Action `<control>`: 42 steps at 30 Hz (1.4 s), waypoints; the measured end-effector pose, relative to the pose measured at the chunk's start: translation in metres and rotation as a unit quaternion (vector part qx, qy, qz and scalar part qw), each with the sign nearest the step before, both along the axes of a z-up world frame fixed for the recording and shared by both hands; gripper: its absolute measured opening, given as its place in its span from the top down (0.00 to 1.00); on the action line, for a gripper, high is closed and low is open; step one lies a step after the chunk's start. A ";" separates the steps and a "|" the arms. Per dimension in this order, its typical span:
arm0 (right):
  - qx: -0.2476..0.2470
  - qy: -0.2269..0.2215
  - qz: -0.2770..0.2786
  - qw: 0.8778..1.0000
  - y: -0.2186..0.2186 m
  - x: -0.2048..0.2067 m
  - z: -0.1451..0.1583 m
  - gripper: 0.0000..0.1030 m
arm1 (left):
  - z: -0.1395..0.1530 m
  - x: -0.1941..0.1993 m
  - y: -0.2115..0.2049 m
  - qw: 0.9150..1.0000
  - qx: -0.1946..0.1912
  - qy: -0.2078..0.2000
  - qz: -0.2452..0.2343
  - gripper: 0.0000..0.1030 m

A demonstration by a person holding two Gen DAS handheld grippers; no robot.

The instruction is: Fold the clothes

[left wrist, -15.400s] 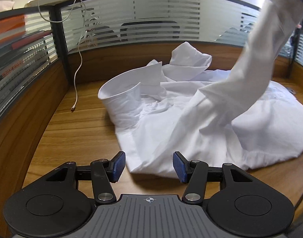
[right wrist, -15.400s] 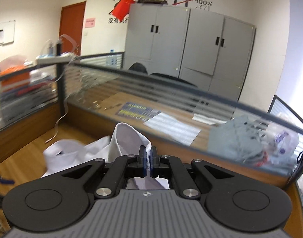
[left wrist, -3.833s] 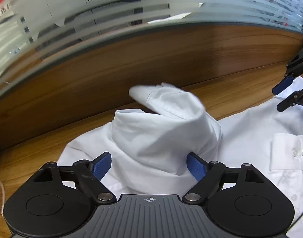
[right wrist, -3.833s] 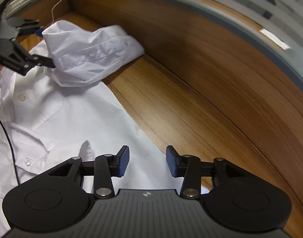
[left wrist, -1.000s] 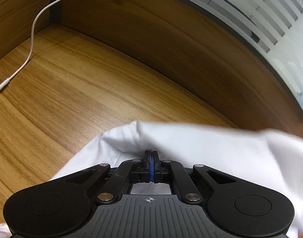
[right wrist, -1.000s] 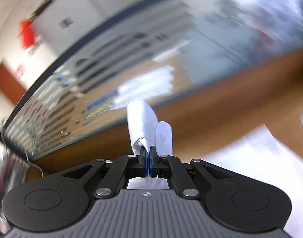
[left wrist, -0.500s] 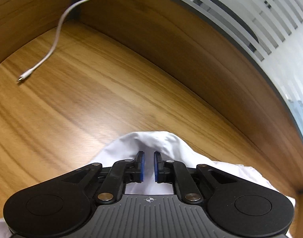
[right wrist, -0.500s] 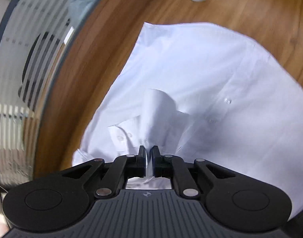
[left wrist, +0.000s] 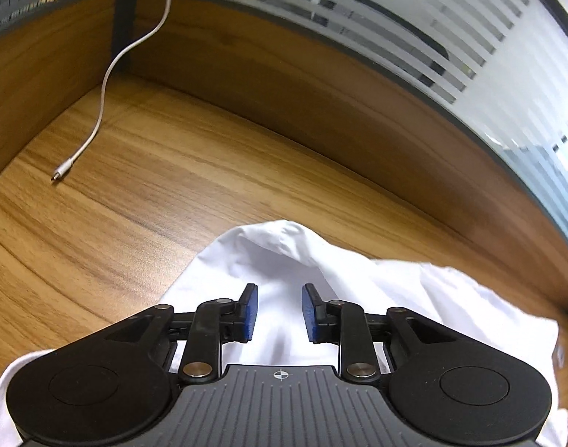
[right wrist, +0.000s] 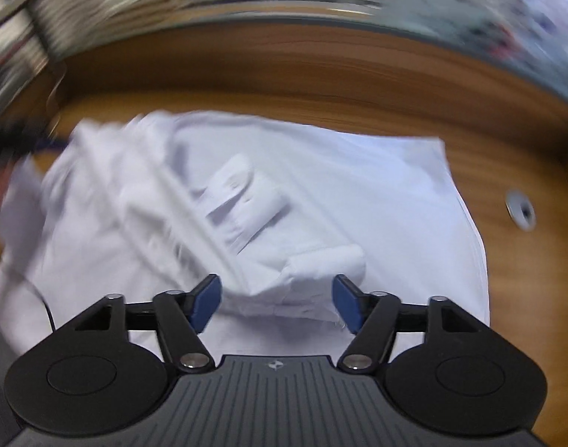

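A white shirt lies spread across the wooden desk, reaching toward its back edge, with two cuffs laid over its middle. The left gripper hangs over a raised hump of cloth, fingers parted and holding nothing. The right gripper is spread wide above the cuffs, also empty. The shirt looks light, limp and prone to slipping, so I'd pinch it at a seam, hem or cuff.
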State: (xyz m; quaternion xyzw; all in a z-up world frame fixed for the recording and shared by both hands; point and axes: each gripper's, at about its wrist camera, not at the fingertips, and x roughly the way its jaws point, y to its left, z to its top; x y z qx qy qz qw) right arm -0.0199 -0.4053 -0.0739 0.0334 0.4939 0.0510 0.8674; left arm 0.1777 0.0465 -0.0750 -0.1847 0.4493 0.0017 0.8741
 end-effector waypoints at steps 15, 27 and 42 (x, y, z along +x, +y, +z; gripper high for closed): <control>0.036 -0.022 0.064 0.997 -0.041 -0.003 -0.095 0.34 | 0.025 -0.042 0.024 0.999 0.028 -0.009 0.032 0.63; 0.181 0.020 0.012 0.983 -0.041 -0.037 -0.036 0.84 | 0.056 -0.082 0.002 0.997 0.064 -0.025 0.027 0.57; 0.231 0.042 -0.186 0.954 -0.071 -0.114 -0.077 0.51 | 0.066 -0.114 -0.020 0.994 0.107 -0.013 0.010 0.52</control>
